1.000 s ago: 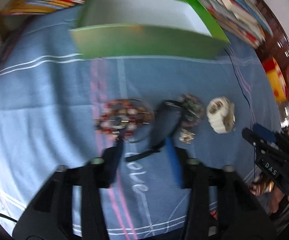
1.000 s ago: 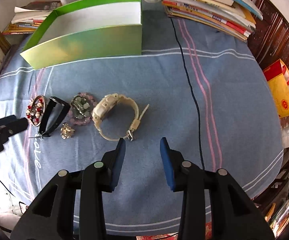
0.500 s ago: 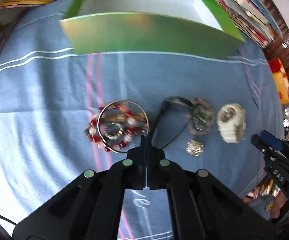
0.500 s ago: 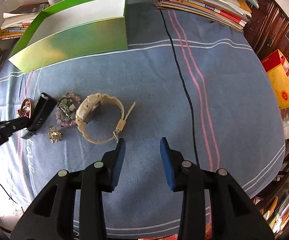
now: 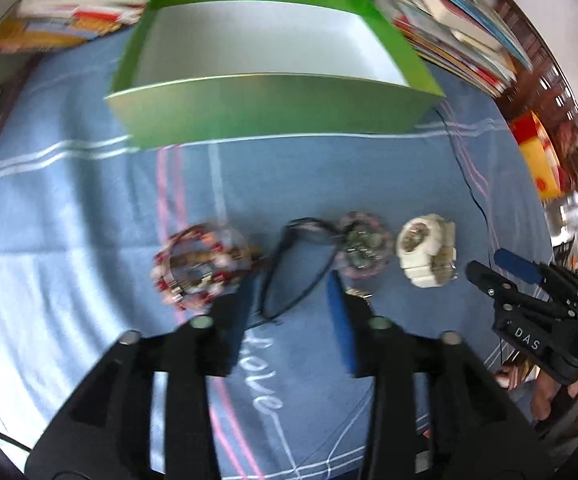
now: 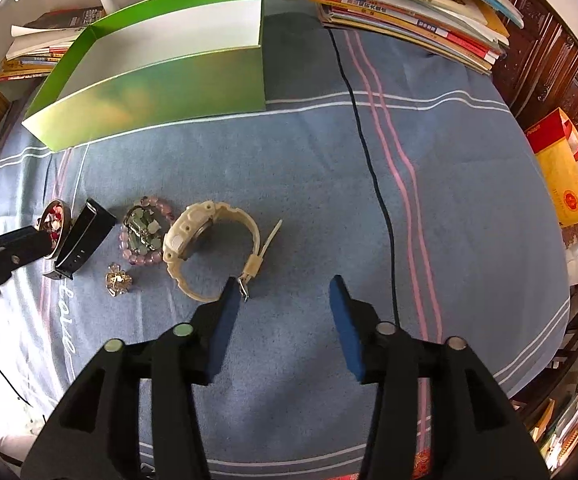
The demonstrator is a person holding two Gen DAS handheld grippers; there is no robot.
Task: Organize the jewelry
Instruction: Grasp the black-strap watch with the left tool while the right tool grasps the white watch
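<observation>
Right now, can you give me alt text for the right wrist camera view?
The right claw is opening, empty, over a blue cloth, just right of a cream wristwatch. Left of the watch lie a pink bead bracelet, a black band and a small brooch; an open green box stands behind.

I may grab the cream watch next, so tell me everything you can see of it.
The watch is cream-white, looks like chunky plastic or resin, with a thick round case and a dark face. It lies on its side on the blue cloth, case toward the pink bead bracelet, strap curled in an open loop. The buckle is metal, and the strap's loose tip sticks out past it. The buckle end lies right by the right gripper, near one blue pad; contact is unclear. Its jaws are opening, nothing between them.
</observation>
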